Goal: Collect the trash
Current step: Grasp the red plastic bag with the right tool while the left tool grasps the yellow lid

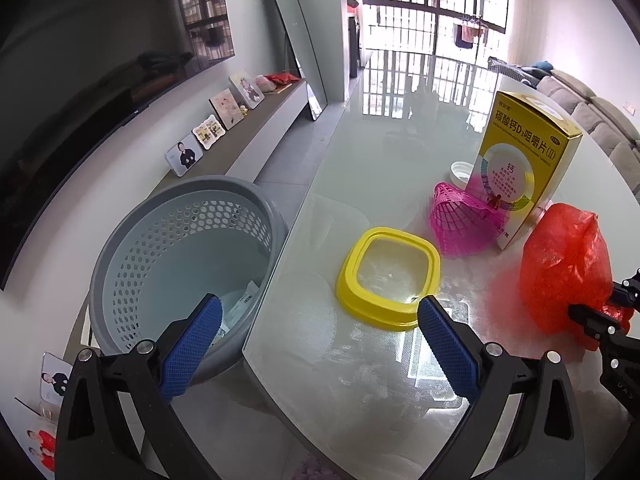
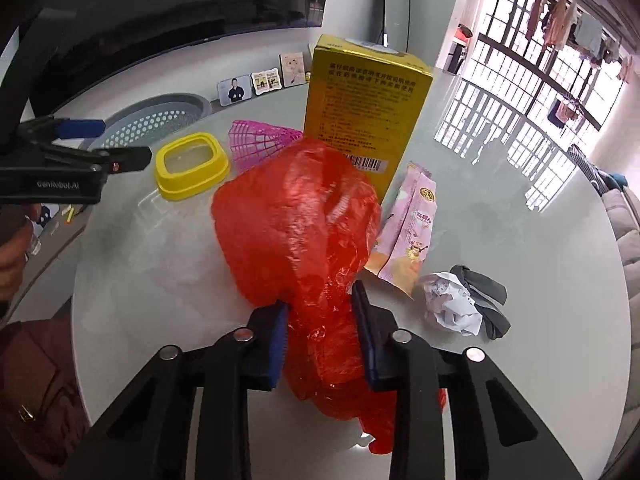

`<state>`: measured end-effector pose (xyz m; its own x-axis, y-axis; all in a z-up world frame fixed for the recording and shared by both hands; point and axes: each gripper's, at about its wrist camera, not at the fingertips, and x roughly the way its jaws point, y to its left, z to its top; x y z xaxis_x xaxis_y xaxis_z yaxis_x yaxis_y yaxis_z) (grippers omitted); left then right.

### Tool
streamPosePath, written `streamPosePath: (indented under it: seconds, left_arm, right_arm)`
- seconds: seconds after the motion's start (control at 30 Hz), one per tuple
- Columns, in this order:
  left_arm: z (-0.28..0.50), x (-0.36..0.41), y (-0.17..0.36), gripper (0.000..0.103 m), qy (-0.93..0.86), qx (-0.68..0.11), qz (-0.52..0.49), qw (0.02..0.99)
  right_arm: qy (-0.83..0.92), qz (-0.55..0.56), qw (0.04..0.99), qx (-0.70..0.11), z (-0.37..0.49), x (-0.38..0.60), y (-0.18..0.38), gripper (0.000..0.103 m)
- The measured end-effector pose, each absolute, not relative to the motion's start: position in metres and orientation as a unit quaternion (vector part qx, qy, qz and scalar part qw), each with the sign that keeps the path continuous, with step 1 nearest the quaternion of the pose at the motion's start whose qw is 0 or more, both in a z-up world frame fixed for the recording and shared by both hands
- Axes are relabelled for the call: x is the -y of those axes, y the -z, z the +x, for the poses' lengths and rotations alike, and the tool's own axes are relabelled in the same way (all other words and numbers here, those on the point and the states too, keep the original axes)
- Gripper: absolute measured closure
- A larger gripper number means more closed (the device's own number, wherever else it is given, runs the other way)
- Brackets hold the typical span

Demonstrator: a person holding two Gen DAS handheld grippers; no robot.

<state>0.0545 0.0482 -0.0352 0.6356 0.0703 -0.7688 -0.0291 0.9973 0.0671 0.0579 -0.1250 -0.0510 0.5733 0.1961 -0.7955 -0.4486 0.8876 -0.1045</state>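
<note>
My right gripper (image 2: 322, 308) is shut on the neck of a red plastic bag (image 2: 296, 220), which bulges over the glass table; the bag also shows in the left wrist view (image 1: 564, 264). My left gripper (image 1: 320, 312) is open and empty over the table's left edge, just in front of a yellow lid frame (image 1: 388, 276). A grey perforated basket (image 1: 180, 264) stands on the floor left of the table, with paper scraps inside. A pink mesh cone (image 1: 460, 220), a yellow carton (image 1: 524, 164), a pink wrapper (image 2: 408, 232), a crumpled paper ball (image 2: 452, 304) and a grey cloth (image 2: 484, 300) lie on the table.
A white cap (image 1: 460, 170) lies behind the pink cone. Framed photos (image 1: 224, 110) stand on a low cabinet under a wall TV (image 1: 100, 72). A mirror (image 1: 296, 36) leans against the wall. A sofa (image 1: 600, 120) is at the right.
</note>
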Motion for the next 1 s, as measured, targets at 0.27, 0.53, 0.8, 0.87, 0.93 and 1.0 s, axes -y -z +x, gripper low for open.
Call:
streamPosePath:
  seconds: [0.27,0.53,0.8,0.87,0.93,1.0]
  left_arm:
    - [0.053,-0.039,0.04,0.007,-0.009,-0.427,0.027,0.904]
    - [0.058,-0.03,0.041,0.007,0.001,-0.423,0.03,0.906]
    - [0.073,-0.022,0.049,0.007,0.001,-0.429,0.032,0.903]
    - [0.077,-0.019,0.051,0.007,0.002,-0.435,0.036,0.9]
    - [0.081,-0.016,0.054,0.007,0.004,-0.437,0.037,0.899]
    - [0.084,-0.014,0.056,0.007,0.007,-0.438,0.036,0.898]
  right_arm:
    - [-0.17,-0.058,0.898,-0.402,0.035,0.136,0.029,0.077]
    - [-0.111,0.019,0.914,-0.39,0.019,0.159,0.016,0.077]
    - [-0.062,0.062,0.919,-0.383,0.004,0.174,0.015,0.077]
    - [-0.055,0.067,0.92,-0.383,0.0,0.176,0.015,0.077]
    - [-0.052,0.069,0.919,-0.384,-0.002,0.176,0.015,0.077]
    - [-0.051,0.073,0.919,-0.385,-0.003,0.177,0.014,0.077]
